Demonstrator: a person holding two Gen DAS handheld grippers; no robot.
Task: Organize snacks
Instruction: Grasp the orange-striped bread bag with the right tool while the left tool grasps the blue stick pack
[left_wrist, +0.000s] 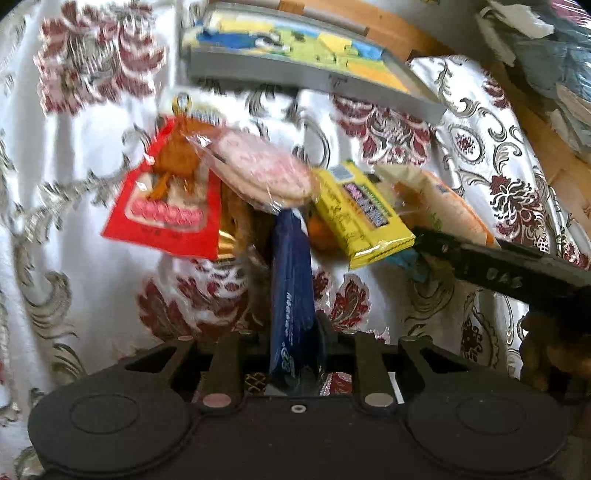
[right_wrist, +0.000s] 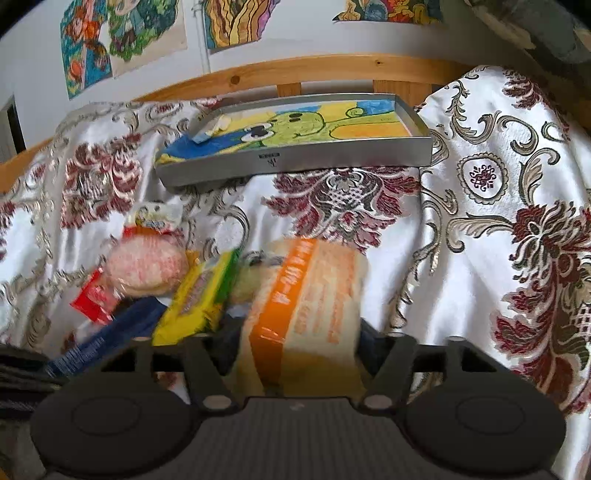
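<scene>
Left tongs (left_wrist: 295, 332) clamp blue packet (left_wrist: 291, 280): light, slippery film. Right tongs (right_wrist: 295, 332) straddle orange-striped pack (right_wrist: 306, 306), soft, crushable; grip unclear. Tray (right_wrist: 295, 157) at 12 o'clock.

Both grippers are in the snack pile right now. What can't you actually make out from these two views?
- Left wrist: print on the red packet and yellow packet, motion-blurred.
- Left wrist: snacks under the pink biscuit pack, covered.
- Right wrist: right gripper fingertips, hidden behind the orange-banded pack.

You are in a home bedroom: a white satin bedspread with maroon floral damask (right_wrist: 461, 266), a pine wooden bed rail (right_wrist: 295, 70), and hand-coloured paper drawings taped to the white wall (right_wrist: 122, 37).
</scene>
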